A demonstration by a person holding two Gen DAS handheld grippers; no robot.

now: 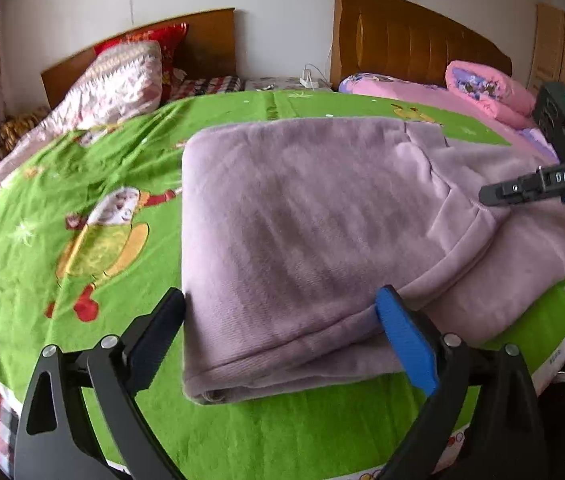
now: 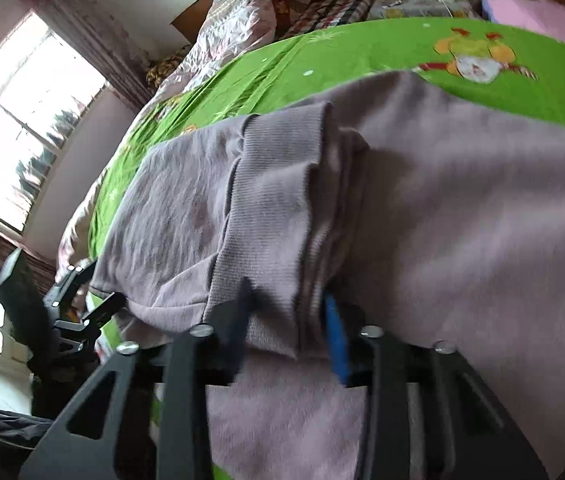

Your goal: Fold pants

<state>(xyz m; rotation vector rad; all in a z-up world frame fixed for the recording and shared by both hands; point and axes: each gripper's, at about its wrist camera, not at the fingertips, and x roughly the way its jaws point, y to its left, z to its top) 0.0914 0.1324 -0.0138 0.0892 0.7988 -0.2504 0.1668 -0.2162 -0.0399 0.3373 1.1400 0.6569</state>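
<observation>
Mauve fleece pants (image 1: 306, 220) lie folded over on the green blanket (image 1: 62, 184). My left gripper (image 1: 282, 312) is open, its black and blue fingers astride the near folded edge, not clamping it. My right gripper (image 2: 288, 312) is partly closed, with the ribbed cuff (image 2: 278, 200) and folded layers of the pants (image 2: 462, 220) between its fingers; a firm grip cannot be told. The right gripper also shows in the left wrist view (image 1: 522, 192) at the right end of the pants. The left gripper shows in the right wrist view (image 2: 82, 304) at the far left end.
A patterned pillow (image 1: 118, 84) and red cushion (image 1: 162, 40) lie at the back left. Pink bedding (image 1: 482, 88) lies at the back right by a wooden headboard (image 1: 410, 36). A window (image 2: 14, 128) is on the left. The bed's front edge is close below.
</observation>
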